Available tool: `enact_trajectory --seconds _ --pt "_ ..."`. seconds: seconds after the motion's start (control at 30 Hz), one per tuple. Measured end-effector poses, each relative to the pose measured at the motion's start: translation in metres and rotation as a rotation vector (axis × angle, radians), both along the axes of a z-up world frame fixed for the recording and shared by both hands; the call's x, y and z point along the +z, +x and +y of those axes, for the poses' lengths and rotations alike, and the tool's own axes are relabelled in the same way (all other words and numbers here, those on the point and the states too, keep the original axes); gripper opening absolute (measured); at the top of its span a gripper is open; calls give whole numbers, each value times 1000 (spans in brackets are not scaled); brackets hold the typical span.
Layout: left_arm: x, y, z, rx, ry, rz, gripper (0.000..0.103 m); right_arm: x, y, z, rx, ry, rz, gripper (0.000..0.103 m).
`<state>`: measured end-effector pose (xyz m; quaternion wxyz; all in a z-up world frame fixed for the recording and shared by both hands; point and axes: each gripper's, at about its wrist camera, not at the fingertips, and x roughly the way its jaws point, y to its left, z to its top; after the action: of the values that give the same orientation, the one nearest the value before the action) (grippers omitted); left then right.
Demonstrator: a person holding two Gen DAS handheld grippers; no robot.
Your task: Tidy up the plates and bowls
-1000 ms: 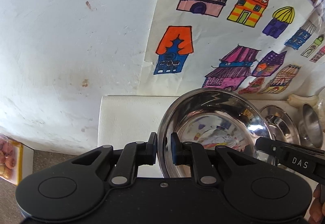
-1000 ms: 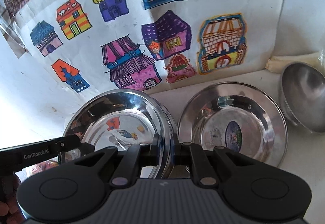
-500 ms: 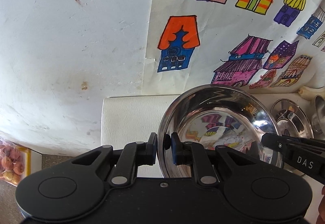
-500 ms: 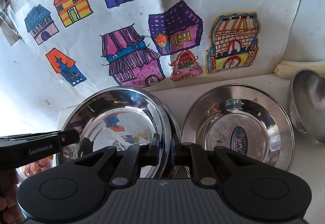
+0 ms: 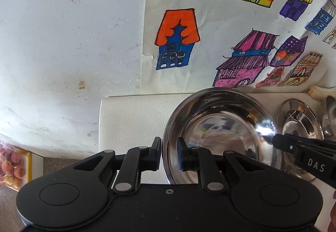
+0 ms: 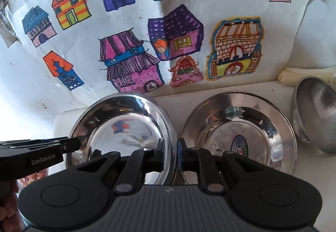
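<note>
A shiny steel bowl [image 5: 222, 129] [image 6: 124, 127] is held over the white table [image 5: 130, 118] by both grippers. My left gripper [image 5: 169, 154] is shut on its left rim. My right gripper [image 6: 170, 154] is shut on its right rim and shows in the left wrist view [image 5: 279, 143]; the left gripper shows in the right wrist view [image 6: 75, 143]. A steel plate with a sticker [image 6: 237, 133] [image 5: 298, 124] lies on the table just right of the bowl. A duller steel bowl [image 6: 317, 114] stands at the far right.
A paper sheet with coloured house drawings [image 6: 168, 32] [image 5: 231, 28] hangs on the white wall behind the table. A bag of orange-pink snacks [image 5: 10, 166] lies low at the left, beyond the table's left edge. A cream roll [image 6: 302, 76] lies against the wall.
The bowl, held by both grippers, has come down and tilted flatter toward the table. Both cameras have moved closer to the wall.
</note>
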<state>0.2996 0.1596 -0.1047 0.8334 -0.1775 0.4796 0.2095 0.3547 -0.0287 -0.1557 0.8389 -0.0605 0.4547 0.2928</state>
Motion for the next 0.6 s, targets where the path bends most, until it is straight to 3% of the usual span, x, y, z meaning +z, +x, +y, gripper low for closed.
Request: enact_trajectory --seconds 0.13,0.23,0.27,0.3,0.33,0.43,0.6 --pt "2 -1 -2 10 12 1 24 0 -1 -3 3 13 7 22" --pt "9 -5 -5 28 36 -8 54 1 -5 -6 2 20 0 27" --pt "12 -7 -6 39 51 -15 69 2 -6 -7 2 24 -4 31" --pt "15 -8 -7 48 69 -25 77 4 -7 -8 0 29 -6 37" --pt "17 -9 -8 52 85 -31 79 5 -8 -10 -3 34 -8 39" --pt "24 -9 -12 47 104 -30 86 8 -12 -17 -16 45 -18 52" --pt "36 -11 -20 55 125 -49 100 19 -23 -36 -74 65 -68 92"
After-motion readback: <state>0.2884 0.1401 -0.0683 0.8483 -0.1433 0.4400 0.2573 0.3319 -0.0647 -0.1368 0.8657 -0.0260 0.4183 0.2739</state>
